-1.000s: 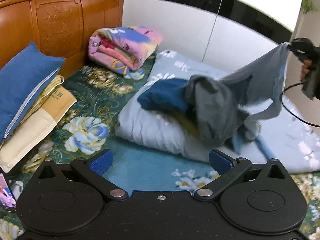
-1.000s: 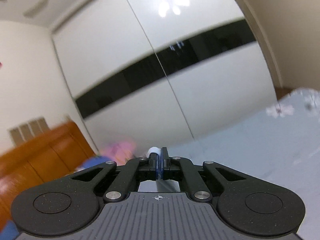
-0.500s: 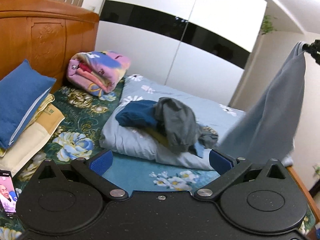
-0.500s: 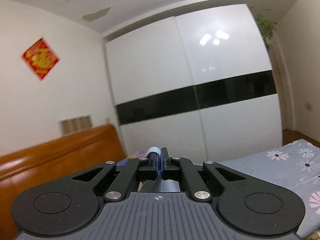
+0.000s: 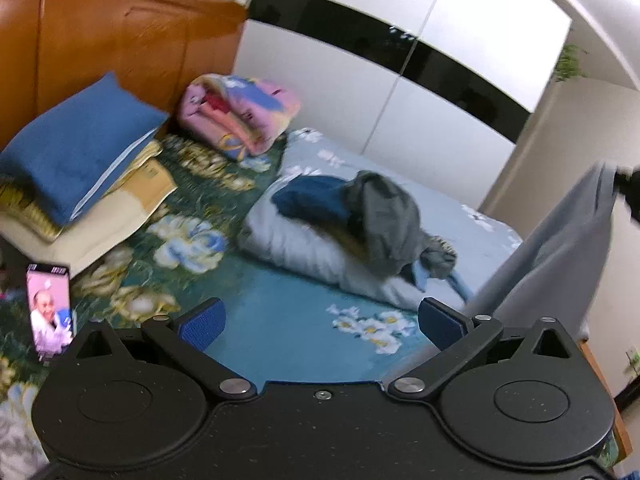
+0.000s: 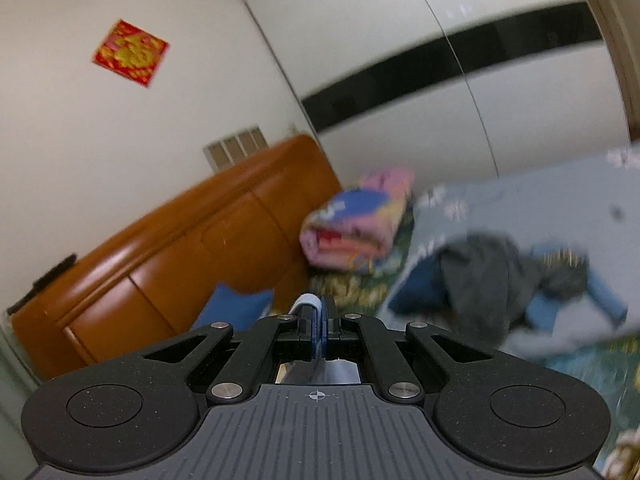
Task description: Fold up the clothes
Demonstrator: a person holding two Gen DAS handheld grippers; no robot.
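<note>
A light grey garment (image 5: pixel 560 248) hangs in the air at the right of the left wrist view, pinched at its top corner by my right gripper (image 5: pixel 622 188). In the right wrist view that gripper (image 6: pixel 319 320) is shut on a thin fold of the pale cloth (image 6: pixel 307 303). My left gripper (image 5: pixel 320 322) stands open over the bed with nothing between its blue pads (image 5: pixel 202 322). A pile of clothes, dark grey (image 5: pixel 384 220) and navy (image 5: pixel 308 198), lies on a folded pale blue quilt (image 5: pixel 304 248); the pile (image 6: pixel 488 276) shows blurred in the right wrist view.
A floral green bedsheet (image 5: pixel 188 240) covers the bed. Pillows (image 5: pixel 76 160) are stacked at the left by the wooden headboard (image 5: pixel 100 40), with a rolled pink blanket (image 5: pixel 240 116) beyond. A phone (image 5: pixel 50 312) stands at the left. White sliding wardrobe doors (image 5: pixel 380 92) run behind.
My right gripper has pulled the light grey garment up and away off the pile, so it now hangs free. Both hands have swung back, the right view turning from the wardrobe towards the headboard.
</note>
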